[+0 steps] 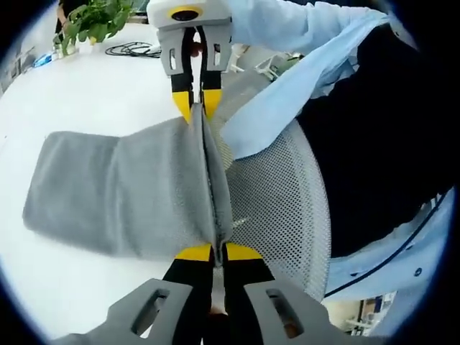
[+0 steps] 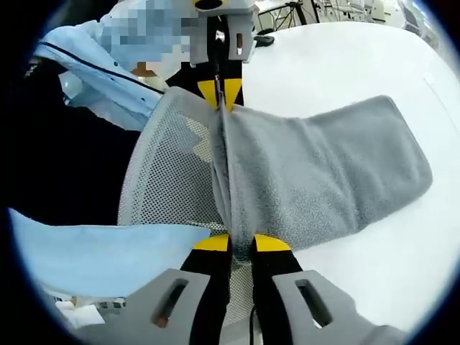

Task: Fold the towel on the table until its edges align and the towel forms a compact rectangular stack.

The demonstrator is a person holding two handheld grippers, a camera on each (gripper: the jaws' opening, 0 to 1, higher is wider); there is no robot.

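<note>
A grey towel (image 1: 108,194) lies partly on the white table (image 1: 79,93), with its near edge lifted and stretched taut between the two grippers. My left gripper (image 1: 215,251) is shut on one end of that edge. My right gripper (image 1: 195,108) comes in from the top and is shut on the other end. In the right gripper view the towel (image 2: 323,180) spreads to the right over the table (image 2: 338,65); the right gripper (image 2: 241,243) pinches its edge at the bottom and the left gripper (image 2: 221,97) pinches it at the top.
A grey mesh chair back (image 1: 280,208) stands just behind the held edge, also in the right gripper view (image 2: 165,172). A person in a light blue shirt (image 1: 287,93) sits there. A potted plant (image 1: 93,21) and black cables (image 1: 133,49) lie at the table's far side.
</note>
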